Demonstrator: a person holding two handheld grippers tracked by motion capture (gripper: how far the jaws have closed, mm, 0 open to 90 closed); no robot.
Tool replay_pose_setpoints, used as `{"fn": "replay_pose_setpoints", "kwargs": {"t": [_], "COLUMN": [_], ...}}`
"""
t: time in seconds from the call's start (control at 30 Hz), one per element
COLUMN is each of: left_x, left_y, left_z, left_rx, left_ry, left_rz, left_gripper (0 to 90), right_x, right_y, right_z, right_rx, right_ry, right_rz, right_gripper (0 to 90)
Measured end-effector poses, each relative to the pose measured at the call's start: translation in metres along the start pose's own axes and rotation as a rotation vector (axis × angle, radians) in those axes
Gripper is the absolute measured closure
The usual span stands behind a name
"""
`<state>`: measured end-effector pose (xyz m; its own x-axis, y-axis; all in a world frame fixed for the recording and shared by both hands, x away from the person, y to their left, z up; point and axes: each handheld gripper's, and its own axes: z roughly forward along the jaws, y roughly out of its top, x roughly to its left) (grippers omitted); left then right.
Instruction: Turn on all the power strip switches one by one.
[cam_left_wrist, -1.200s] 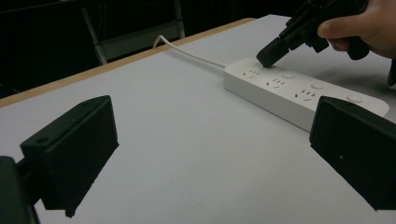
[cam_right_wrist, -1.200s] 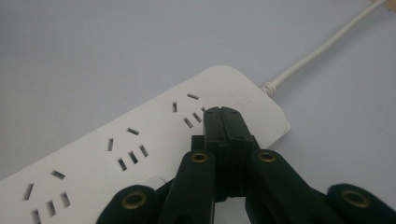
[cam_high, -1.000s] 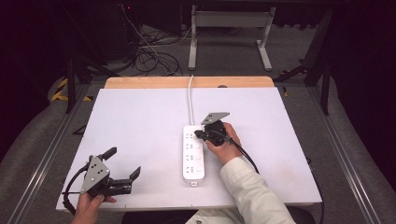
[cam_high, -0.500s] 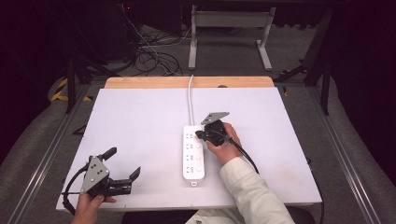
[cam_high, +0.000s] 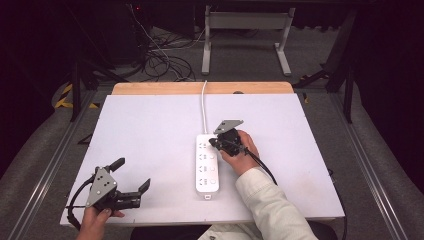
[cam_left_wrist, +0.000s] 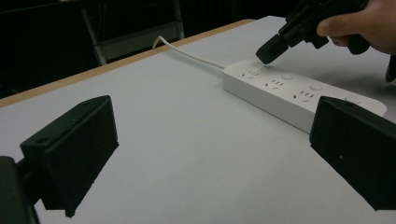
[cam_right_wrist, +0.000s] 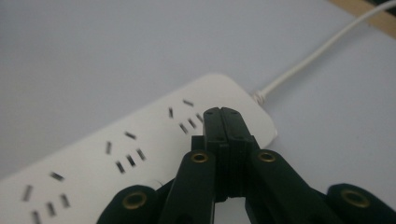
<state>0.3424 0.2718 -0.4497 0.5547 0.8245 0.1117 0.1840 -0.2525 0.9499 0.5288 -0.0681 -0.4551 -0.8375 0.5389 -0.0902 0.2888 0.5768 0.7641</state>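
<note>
A: Right claw (cam_high: 216, 142) status?

B: Jaws pressed together, nothing pinched. In the right gripper view the tips sit over the top face of the power strip (cam_right_wrist: 140, 144), at the socket nearest the cord end. Can't tell whether they touch the plastic or hover just above it.

A: Where's that in the high view?

B: Centre of the frame, slightly right. My right hand (cam_high: 240, 150) grips the claw body and comes at the strip from its right side. The grey plate rides on top.

A: Strip position?

B: White, lying flat on the bench (cam_high: 150, 130), long axis running toward the top of the frame. Four socket groups down its left side, round buttons beside them. White cord (cam_high: 204, 105) leaves its far end and runs over the bench's wooden back edge.

A: Left claw (cam_high: 131, 174)?

B: Spread wide, empty. Lower left of the high view, near the bench's front edge, well apart from the strip. In the left gripper view both black jaws frame bare bench, with the strip and the right claw at upper right.
</note>
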Motion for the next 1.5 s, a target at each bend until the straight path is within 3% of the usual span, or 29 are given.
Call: {"fn": "replay_pose_setpoints", "kwargs": {"t": [0.03, 0.17, 0.57, 0.77, 1.1, 1.5], "left_x": [0.001, 0.002, 0.001, 0.001, 0.001, 0.000], "left_y": [0.000, 0.000, 0.000, 0.000, 0.000, 0.000], "left_z": [0.000, 0.001, 0.002, 0.001, 0.001, 0.000], "left_rx": [-0.003, -0.002, 0.002, 0.001, 0.003, -0.001], "left_ry": [0.006, 0.003, 0.005, 0.007, 0.005, 0.006], "left_rz": [0.002, -0.004, -0.002, -0.003, 0.003, 0.002], "left_gripper": [1.2, 1.2, 1.2, 1.2, 1.2, 1.2], "right_x": [0.001, 0.006, 0.007, 0.007, 0.006, 0.007], "right_y": [0.004, 0.009, 0.012, 0.012, 0.007, -0.020], "right_z": [-0.007, -0.014, -0.031, -0.040, -0.083, -0.120], "right_rx": [-0.063, -0.080, -0.132, -0.148, -0.234, -0.278], "right_ry": [0.026, 0.035, 0.048, 0.048, 0.039, 0.050], "right_rz": [0.022, -0.001, 0.000, 0.005, 0.002, 0.079], "right_gripper": [90.0, 90.0, 90.0, 69.4, 40.0, 24.9]}}
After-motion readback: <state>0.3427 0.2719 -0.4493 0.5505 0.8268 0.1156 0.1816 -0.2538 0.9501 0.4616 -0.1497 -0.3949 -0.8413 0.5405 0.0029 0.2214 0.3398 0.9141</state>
